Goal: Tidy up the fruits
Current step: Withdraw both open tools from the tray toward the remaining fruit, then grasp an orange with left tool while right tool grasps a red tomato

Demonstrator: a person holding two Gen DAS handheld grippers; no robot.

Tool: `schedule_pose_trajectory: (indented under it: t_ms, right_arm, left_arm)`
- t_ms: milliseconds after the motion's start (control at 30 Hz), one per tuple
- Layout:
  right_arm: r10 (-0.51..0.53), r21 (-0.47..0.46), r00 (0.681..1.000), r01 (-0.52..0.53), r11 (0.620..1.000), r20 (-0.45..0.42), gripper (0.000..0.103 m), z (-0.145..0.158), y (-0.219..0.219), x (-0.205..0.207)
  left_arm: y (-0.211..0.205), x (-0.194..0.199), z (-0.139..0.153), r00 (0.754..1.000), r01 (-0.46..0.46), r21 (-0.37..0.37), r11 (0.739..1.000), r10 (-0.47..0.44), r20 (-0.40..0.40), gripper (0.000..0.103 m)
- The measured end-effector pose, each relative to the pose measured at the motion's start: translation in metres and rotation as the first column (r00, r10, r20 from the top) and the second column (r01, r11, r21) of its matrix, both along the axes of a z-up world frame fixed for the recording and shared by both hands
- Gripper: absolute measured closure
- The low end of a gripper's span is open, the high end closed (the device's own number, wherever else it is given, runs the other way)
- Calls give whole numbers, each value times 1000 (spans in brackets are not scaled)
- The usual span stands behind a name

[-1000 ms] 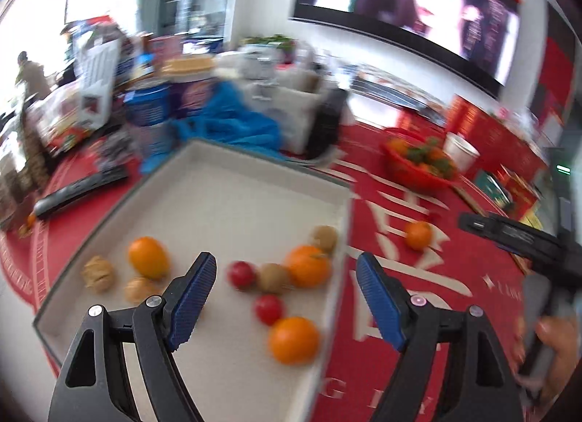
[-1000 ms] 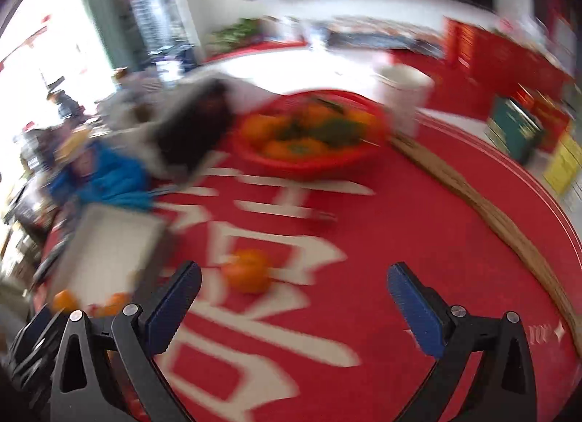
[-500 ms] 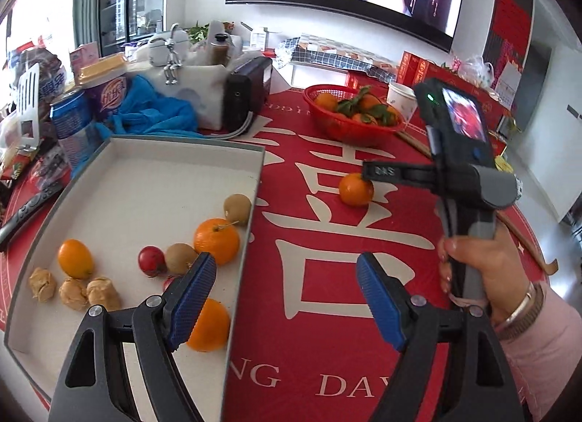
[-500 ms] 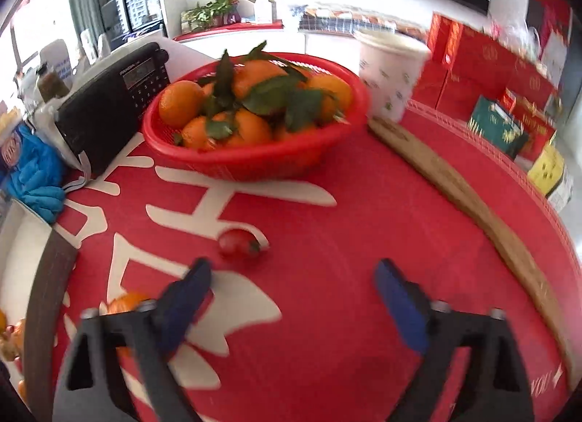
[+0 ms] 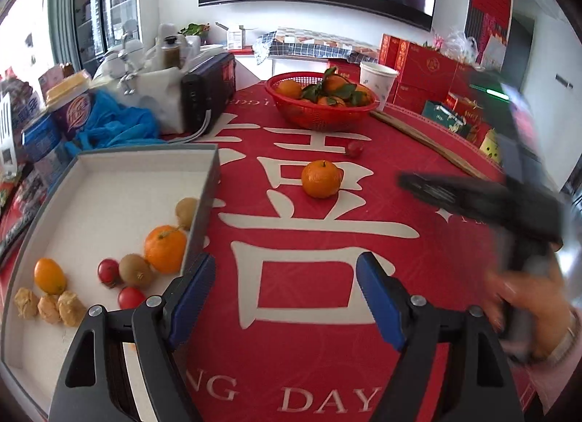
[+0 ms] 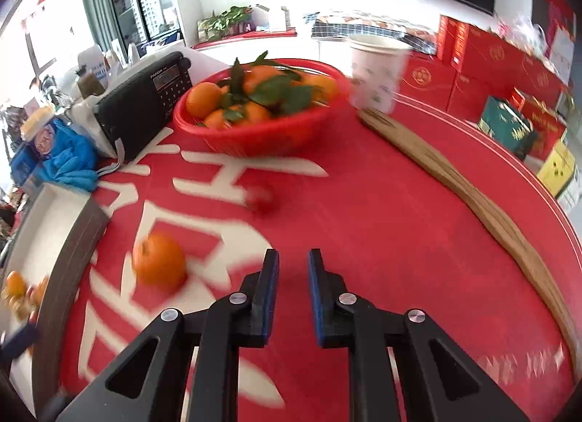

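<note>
My left gripper (image 5: pixel 285 265) stands open over the red tablecloth, just right of the white tray (image 5: pixel 145 151), with nothing between its fingers. The tray holds oranges, kiwis, small red fruits and walnuts. A loose orange (image 5: pixel 322 179) lies on the cloth ahead, with a small red fruit (image 5: pixel 354 148) beyond it. My right gripper (image 6: pixel 293 258) hovers above the cloth, its jaws closed to a narrow slit around nothing. The orange (image 6: pixel 160 263) lies to its left and the blurred red fruit (image 6: pixel 262 200) ahead. A red basket (image 6: pixel 254 138) of leafy oranges stands further back.
A black radio (image 5: pixel 207 94), a blue cloth (image 5: pixel 112 123) and tins crowd the back left. A paper cup (image 5: pixel 376 82) stands by the basket. A long wooden stick (image 6: pixel 454 182) runs along the table's right edge, with red boxes beyond. A hand (image 5: pixel 523 313) holds the right gripper.
The right gripper's jaws went from wide open to nearly together, gripping nothing. The left gripper swung right, off the tray and over the cloth.
</note>
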State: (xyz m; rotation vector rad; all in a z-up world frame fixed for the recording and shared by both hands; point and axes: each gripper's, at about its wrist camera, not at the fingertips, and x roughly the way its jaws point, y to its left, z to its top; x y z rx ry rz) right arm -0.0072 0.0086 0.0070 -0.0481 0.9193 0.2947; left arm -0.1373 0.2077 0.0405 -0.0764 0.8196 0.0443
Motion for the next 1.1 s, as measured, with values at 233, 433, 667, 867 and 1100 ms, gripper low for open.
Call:
schedule_pose_trajectory:
  t_ms: [233,433,667,867,1100]
  right_arm:
    - [12,96,1000,-10,995,-20,85,8,-49,-43]
    - [24,139,996,-11,990,-88,84,-2,-67,-32]
    - [-2,156,999,7,988,-36,27,10,-75,-24]
    - [-14,188,999,24,982,-53,27,11,-68,-2]
    - [47,40,999,-46,998,-19,27,3,-4,39]
  left_arm:
    - [-21,59,-1,999,13,38,999,-11,-51,21]
    - [-31,109,-31,991,-19,91,996,31,-130,21]
    - [-35,127,-30,994,-20,40,999,24,-103,56]
    - [-29,106,-29,992,-46,56,997,52,-113,63]
    - [-3,46,-30,989,-113,19,993,114,-97,63]
